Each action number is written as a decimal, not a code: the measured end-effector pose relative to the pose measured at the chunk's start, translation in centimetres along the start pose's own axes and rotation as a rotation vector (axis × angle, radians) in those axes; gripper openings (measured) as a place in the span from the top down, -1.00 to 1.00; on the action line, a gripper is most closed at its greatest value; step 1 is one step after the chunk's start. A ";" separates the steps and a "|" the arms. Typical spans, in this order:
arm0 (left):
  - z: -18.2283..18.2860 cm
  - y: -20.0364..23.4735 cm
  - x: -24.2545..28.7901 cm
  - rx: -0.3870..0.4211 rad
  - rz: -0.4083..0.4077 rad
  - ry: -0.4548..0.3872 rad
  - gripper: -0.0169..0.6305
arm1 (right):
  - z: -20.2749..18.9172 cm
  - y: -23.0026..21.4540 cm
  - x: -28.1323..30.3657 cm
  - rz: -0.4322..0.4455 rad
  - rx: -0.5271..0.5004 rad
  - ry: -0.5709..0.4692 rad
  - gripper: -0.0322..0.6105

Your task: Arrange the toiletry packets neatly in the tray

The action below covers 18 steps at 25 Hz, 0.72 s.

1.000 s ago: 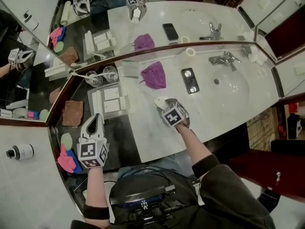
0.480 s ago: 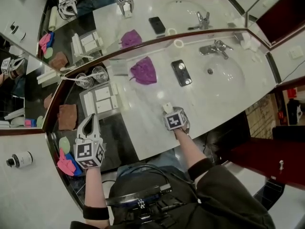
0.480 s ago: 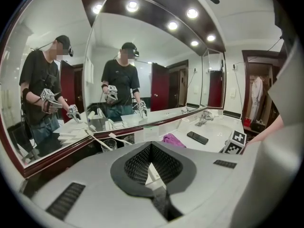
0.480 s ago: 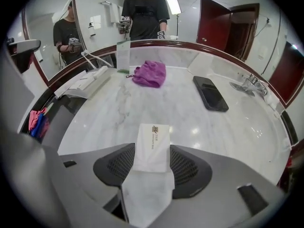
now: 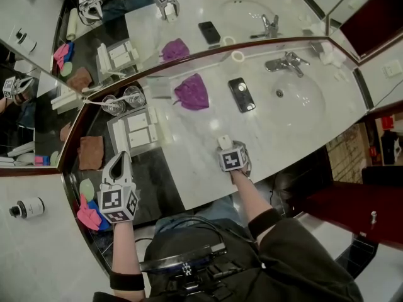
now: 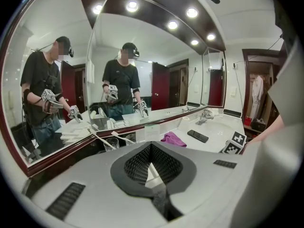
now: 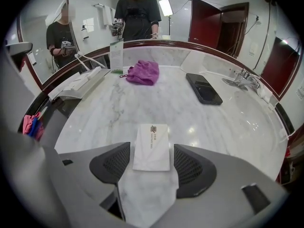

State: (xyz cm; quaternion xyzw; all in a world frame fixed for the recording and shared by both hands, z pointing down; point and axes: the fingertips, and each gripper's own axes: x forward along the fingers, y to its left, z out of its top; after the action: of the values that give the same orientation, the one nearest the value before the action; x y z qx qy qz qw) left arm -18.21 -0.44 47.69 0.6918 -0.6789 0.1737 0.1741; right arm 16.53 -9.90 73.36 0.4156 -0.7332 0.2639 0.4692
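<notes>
Head view: left gripper [image 5: 121,158] hangs over the dark counter strip, near the tray [image 5: 117,135] that already has white packets in it. Right gripper [image 5: 225,147] points down at the marble, loose toiletry packet [image 5: 224,141] at its tips, well apart from the tray. The purple cloth [image 5: 191,93] and phone [image 5: 241,94] are farther back. Left gripper view: left gripper [image 6: 151,147] is clenched, nothing in it. Right gripper view: right gripper [image 7: 151,163] is released, its jaws have just been opening, and the packet [image 7: 152,146] lies flat between them, pads not touching it. Risk: the packet is thin and flat on slick marble, so closing could skid it away or only nip and crease an edge; on the carry the glasses [image 5: 123,99] beside the tray could be knocked. Versus a second ago: the right gripper has come down nearer the counter's front edge and rolled. Since half a second ago only the jaws have widened; the left gripper is unchanged.
</notes>
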 end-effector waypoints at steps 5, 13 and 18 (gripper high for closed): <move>0.1 0.0 -0.2 -0.002 -0.003 -0.006 0.95 | 0.7 0.1 -0.8 0.006 -0.002 -0.028 -0.10; 0.3 0.7 -1.4 -0.034 0.005 -0.035 0.95 | 5.7 2.8 -5.4 0.080 -0.097 -0.167 0.07; 0.3 1.6 -2.7 -0.044 0.015 -0.055 0.95 | 10.4 7.5 -10.1 0.195 -0.194 -0.361 0.49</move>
State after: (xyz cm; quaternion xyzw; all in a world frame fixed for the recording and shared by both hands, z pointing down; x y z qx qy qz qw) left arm -19.85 1.75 46.15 0.6872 -0.6923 0.1410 0.1692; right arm 7.41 -10.49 59.79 0.3360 -0.8638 0.1578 0.3405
